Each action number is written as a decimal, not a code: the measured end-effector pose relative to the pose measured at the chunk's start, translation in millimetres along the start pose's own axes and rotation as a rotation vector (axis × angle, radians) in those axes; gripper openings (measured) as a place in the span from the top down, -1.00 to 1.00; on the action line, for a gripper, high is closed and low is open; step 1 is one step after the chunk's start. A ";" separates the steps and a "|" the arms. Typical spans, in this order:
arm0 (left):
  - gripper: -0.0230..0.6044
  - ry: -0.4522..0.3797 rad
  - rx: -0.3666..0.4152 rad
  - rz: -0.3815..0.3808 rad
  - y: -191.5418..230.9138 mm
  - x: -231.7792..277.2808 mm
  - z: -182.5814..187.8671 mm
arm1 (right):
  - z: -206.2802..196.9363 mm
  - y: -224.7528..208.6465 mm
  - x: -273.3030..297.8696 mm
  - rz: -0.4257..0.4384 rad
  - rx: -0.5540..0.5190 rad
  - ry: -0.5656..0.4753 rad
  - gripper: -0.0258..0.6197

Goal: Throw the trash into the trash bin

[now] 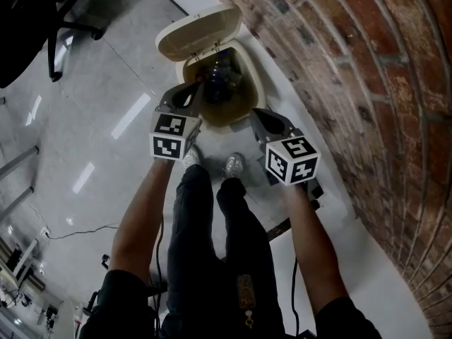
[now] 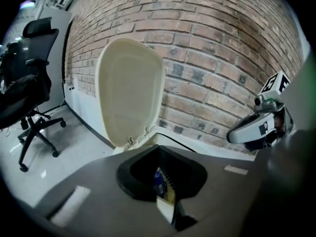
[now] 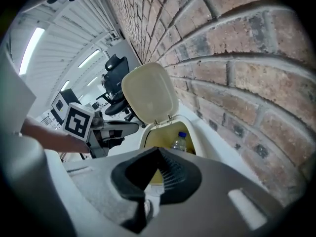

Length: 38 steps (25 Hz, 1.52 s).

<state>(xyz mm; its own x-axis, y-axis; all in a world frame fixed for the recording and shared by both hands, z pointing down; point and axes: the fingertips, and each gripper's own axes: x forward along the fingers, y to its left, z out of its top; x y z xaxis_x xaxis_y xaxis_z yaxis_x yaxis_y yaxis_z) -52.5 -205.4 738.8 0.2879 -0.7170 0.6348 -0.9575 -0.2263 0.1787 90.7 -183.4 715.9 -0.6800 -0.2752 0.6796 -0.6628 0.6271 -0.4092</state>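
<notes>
Already the bottle (image 3: 180,142) is inside the bin (image 1: 253,70), standing roughly upright with its blue cap up against the bin's yellowish inner wall. The bin sits on the pale floor (image 1: 106,104), close against the foot of the brick wall (image 1: 353,69). Its cream lid (image 1: 198,30) is swung fully open and stands up from the hinge at the edge of the bin farthest from the person. The left tongs (image 1: 200,89) are clenched with nothing between them. Their tips are over the near-left part of the bin's opening, and through the slit below the tips only the bin's inside shows. The right tongs (image 1: 258,116) are also clenched and empty, and they hang just short of the bin's near-right rim. Whether either pair touches the rim cannot be told. Both point down toward the bin from the person's side, the left pair reaching closer to the opening than the right. The person's shoes (image 1: 233,165) are on the floor just in front of the bin, between the two outstretched forearms. A black office chair (image 2: 27,102) stands well away from the bin, to its left along the wall.
</notes>
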 end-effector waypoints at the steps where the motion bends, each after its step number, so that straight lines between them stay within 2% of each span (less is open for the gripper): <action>1: 0.91 -0.001 -0.002 0.012 7.6 -3.8 1.1 | 4.2 3.2 2.3 0.006 0.003 -0.009 0.91; 7: 0.91 -0.030 -0.021 0.096 61.2 -28.5 21.3 | 25.5 22.3 13.8 0.026 -0.006 -0.027 0.91; 12: 0.91 -0.097 0.002 0.144 103.7 -48.7 68.1 | 47.9 40.7 19.0 0.035 -0.015 -0.048 0.92; 17: 0.91 -0.182 0.040 0.124 117.2 -60.8 133.0 | 64.4 53.4 14.7 0.030 -0.023 -0.061 0.91; 22: 0.91 -0.214 0.062 0.041 99.2 -61.6 176.9 | 75.4 56.3 3.3 0.014 -0.017 -0.086 0.91; 30: 0.91 -0.147 0.033 -0.093 58.4 -59.3 171.3 | 70.5 48.4 -20.2 -0.016 0.003 -0.121 0.91; 33: 0.91 -0.083 0.053 -0.153 36.2 -57.9 154.0 | 65.7 44.1 -27.5 -0.027 0.009 -0.125 0.91; 38: 0.91 -0.019 0.058 -0.207 0.9 -54.4 114.3 | 60.9 37.5 -37.2 -0.037 0.004 -0.128 0.91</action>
<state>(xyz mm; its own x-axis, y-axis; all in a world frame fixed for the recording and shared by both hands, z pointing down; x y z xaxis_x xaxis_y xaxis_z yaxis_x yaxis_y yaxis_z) -67.3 -241.9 618.5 0.4789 -0.6633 0.5750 -0.8757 -0.4069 0.2600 72.0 -194.0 638.2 -0.6890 -0.3893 0.6113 -0.6895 0.6120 -0.3875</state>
